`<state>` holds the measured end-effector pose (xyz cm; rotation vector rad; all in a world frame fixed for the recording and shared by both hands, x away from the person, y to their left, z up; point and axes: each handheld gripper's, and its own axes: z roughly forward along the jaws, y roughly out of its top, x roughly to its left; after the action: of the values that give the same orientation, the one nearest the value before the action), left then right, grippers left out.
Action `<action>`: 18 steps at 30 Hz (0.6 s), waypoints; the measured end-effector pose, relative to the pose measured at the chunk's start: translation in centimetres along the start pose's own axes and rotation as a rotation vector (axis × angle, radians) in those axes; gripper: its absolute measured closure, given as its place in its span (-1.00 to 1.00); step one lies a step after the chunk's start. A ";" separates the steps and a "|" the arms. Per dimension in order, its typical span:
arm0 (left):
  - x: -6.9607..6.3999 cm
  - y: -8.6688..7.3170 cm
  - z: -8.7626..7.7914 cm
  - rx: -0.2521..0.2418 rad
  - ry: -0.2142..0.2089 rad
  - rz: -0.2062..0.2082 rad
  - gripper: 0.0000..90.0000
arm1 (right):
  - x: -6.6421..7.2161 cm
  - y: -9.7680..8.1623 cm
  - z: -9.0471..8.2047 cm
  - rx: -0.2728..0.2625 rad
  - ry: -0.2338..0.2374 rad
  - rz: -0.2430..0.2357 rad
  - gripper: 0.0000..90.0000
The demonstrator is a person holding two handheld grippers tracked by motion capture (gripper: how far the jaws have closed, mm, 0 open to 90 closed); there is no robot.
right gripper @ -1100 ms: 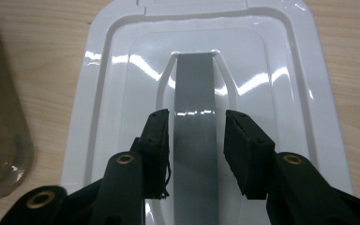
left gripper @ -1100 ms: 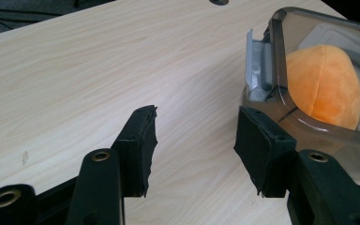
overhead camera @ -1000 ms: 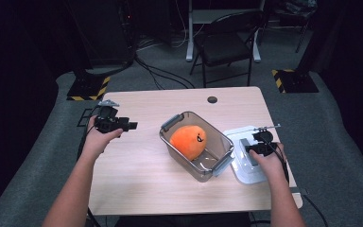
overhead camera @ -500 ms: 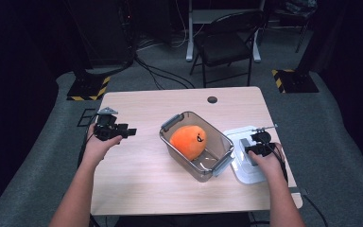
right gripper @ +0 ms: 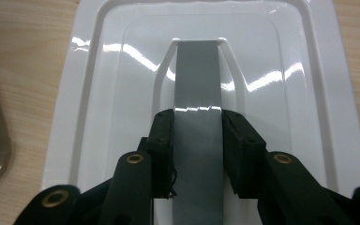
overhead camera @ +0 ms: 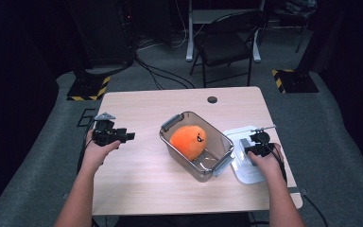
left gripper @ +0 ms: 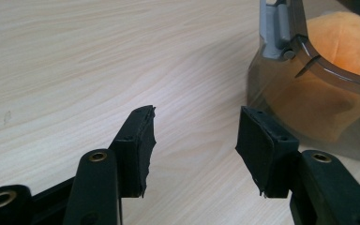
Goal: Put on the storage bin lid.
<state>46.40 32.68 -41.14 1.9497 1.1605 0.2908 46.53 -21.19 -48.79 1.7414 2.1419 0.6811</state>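
A clear grey-tinted container (overhead camera: 203, 170) with grey clips stands mid-table, with an orange plush toy (overhead camera: 188, 141) inside. Its white lid (overhead camera: 246, 174) lies flat just to the right. My right gripper (overhead camera: 246, 152) rests on that lid. In the right gripper view its jaws have just been closing, and the right gripper (right gripper: 198, 136) now grips the lid's (right gripper: 93, 93) raised grey handle (right gripper: 198, 79) on both sides. My left gripper (overhead camera: 130, 136) hovers low over bare wood to the left. The left gripper (left gripper: 194, 136) is open and holds nothing, pointing at the container (left gripper: 309, 93) and plush toy (left gripper: 342, 42).
A small black grommet (overhead camera: 212, 100) sits near the table's far edge. Behind the table stands a folding chair (overhead camera: 227, 42). Stand bases with hazard-striped tape (overhead camera: 87, 87) (overhead camera: 293, 80) flank it on the floor. Bare wood lies between my left gripper and the container.
My left hand has sunk and slid a little toward the table's front edge. The right hand has stayed on the lid.
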 end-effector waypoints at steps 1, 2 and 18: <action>0.0 0.0 0.0 0.000 0.000 0.000 0.03 | 0.0 0.0 0.0 0.000 0.001 -0.001 0.47; 0.0 -0.1 0.0 -0.001 -0.006 -0.008 0.02 | 0.0 0.0 0.0 0.001 0.001 0.003 0.47; 0.1 -0.4 -0.4 -0.011 -0.020 -0.015 0.00 | 0.2 -0.1 -0.3 0.005 0.001 0.016 0.48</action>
<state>46.05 33.06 -41.20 1.9297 1.1578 0.2690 46.23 -21.05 -48.58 1.7633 2.1348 0.6815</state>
